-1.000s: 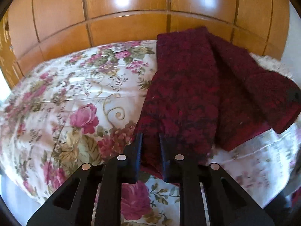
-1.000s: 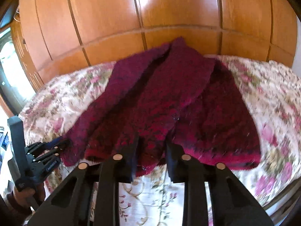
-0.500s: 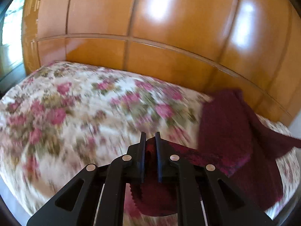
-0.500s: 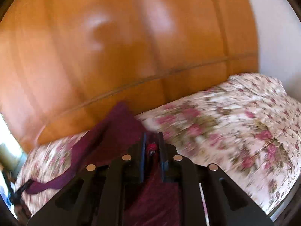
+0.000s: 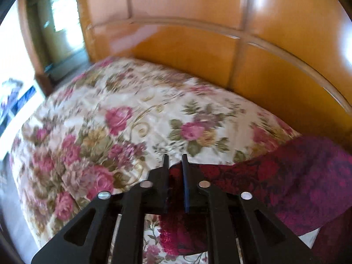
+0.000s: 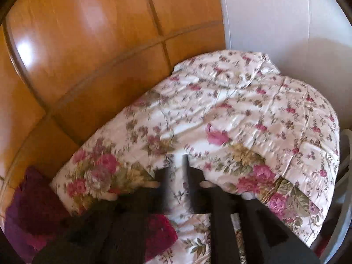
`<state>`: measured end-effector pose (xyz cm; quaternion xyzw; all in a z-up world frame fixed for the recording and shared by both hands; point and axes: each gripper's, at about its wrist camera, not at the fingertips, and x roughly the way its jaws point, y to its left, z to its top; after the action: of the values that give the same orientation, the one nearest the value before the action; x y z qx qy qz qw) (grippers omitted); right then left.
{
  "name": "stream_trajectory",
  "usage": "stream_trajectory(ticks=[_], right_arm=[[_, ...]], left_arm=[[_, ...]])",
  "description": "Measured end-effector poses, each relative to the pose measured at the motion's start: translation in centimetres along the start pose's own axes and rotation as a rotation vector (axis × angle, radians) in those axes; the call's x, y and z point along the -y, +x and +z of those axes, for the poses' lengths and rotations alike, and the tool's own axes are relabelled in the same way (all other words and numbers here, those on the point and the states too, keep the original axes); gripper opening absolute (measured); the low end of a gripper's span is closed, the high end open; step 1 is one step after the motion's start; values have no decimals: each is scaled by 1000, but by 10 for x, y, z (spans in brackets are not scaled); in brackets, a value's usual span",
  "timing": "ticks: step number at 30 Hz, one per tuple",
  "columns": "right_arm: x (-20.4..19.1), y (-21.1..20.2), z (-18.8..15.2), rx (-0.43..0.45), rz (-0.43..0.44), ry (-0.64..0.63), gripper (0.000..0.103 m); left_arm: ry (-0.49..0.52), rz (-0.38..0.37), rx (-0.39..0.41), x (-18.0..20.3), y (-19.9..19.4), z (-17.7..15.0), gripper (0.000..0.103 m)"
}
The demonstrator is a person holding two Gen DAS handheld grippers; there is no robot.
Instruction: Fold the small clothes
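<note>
Since a second ago both my hands have swung apart across the bed, and the dark red knitted garment (image 5: 297, 182), which lay spread flat in front of the wooden headboard (image 5: 275, 70), now trails off to one side of each view.

On the left wrist view, my left gripper (image 5: 175, 160) has its jaws pressed nearly together, pinching an edge of the garment; red knit shows in the narrow slot between the fingers (image 5: 186, 182) and hangs below them. From there the cloth stretches away to the right over the floral bedspread (image 5: 132, 121), reaching the frame's right edge just under the headboard. A bright doorway or window (image 5: 63, 22) shows at far left, blurred.

On the right wrist view, my right gripper (image 6: 176, 160) is smeared by motion. Its jaws have just been opening, and between them I see only bedspread (image 6: 242, 110); the pads press on nothing. The garment (image 6: 39, 209) sits low at the left, bunched against the headboard (image 6: 88, 55), with a fold of it (image 6: 160, 233) showing under the gripper's body. A white wall (image 6: 275, 17) stands beyond the bed at upper right.
</note>
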<state>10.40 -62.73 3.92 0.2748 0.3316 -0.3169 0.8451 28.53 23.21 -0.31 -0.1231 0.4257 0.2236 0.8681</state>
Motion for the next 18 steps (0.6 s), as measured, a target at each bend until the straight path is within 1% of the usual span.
stream_trajectory(ticks=[1,2,3,4,5,6,7,8,9,10,11,13,14,16,17,18], right_arm=[[-2,-3,-6,7,-6,-23,69],[-5,-7,-13,7,-7,-57,69],[-7,-11,-25,-6,11,-93,69],[-7,-16,-40,-27,38,-116,70],[-8,-16,-47,-42,51,-126,72],[-8,-19,-62,-70,75,-141,75],[-7,-22,-79,-106,105,-149,75],[-8,-24,-90,-134,128,-154,76],[-9,-27,-109,-181,168,-162,76],[-10,-30,-128,-222,205,-170,76],[-11,-33,-143,-260,242,-172,76],[-14,-37,-172,-338,320,-178,76],[-17,-41,-187,-373,354,-188,76],[-24,-47,-210,-413,394,-218,76],[-27,-50,-217,-414,404,-235,77],[-29,-54,-223,-409,414,-251,77]], left_arm=[[-36,-18,-7,-7,-1,-2,15],[-53,-33,-5,-11,-4,-4,24],[-61,-46,10,-12,-10,-8,32],[-59,-60,32,-13,-17,-13,36],[-37,-86,59,-12,-29,-21,45],[-16,-123,71,-10,-37,-29,52],[5,-177,78,-9,-46,-38,55],[36,-255,75,-5,-57,-53,59],[76,-332,56,-1,-67,-69,61],[115,-403,24,5,-73,-85,62],[166,-499,-32,12,-78,-105,62],[235,-641,-136,26,-85,-140,62],[257,-722,-205,34,-88,-163,62],[280,-829,-324,49,-90,-195,62],[278,-887,-382,57,-91,-213,62],[276,-919,-411,62,-92,-224,62]])
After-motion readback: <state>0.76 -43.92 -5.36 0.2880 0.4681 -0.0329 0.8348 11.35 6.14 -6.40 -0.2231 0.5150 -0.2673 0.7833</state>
